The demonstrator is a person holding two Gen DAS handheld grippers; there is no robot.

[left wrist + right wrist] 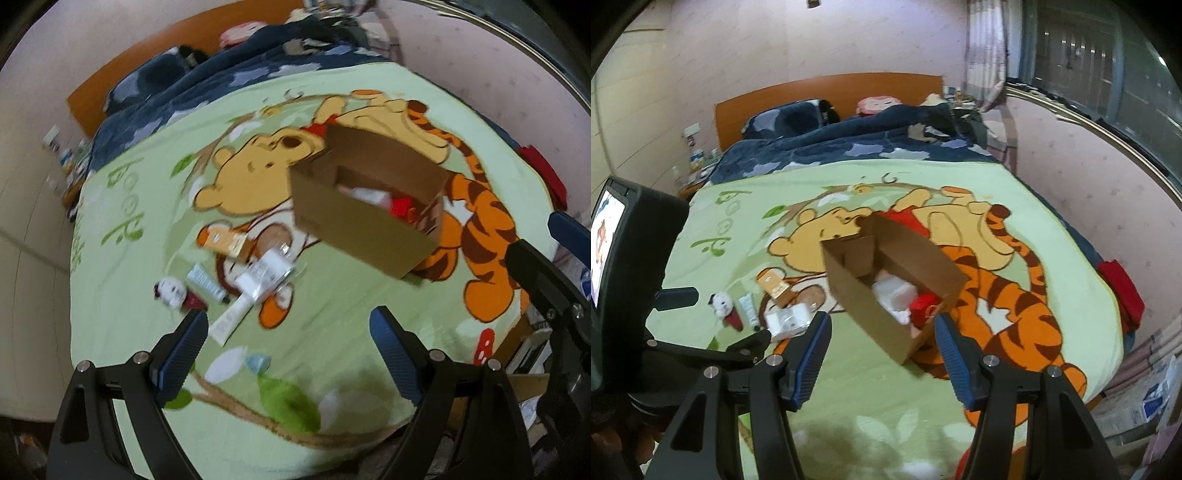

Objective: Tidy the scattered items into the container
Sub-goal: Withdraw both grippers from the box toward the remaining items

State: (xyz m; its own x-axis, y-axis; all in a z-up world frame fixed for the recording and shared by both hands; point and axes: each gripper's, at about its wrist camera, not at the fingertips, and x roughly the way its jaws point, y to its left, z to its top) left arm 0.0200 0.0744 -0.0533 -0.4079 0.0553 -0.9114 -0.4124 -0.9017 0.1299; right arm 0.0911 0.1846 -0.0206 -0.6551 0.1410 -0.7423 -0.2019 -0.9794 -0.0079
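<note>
An open cardboard box (365,206) (890,284) sits on the cartoon blanket and holds white items and a red one (923,306). Left of it lie scattered items: an orange carton (225,240) (774,286), a clear-wrapped white pack (267,273) (786,319), a white tube (231,321), a pale blue tube (205,282) (748,306) and a small plush dog (170,291) (720,304). My left gripper (288,332) is open and empty above the blanket, near the tubes. My right gripper (881,339) is open and empty, just in front of the box.
The green blanket (129,280) covers the bed's near part; a dark blue duvet (849,147) and orange headboard (827,92) lie beyond. A red cloth (1123,291) hangs at the right edge. The left gripper's body (635,258) fills the right view's left side.
</note>
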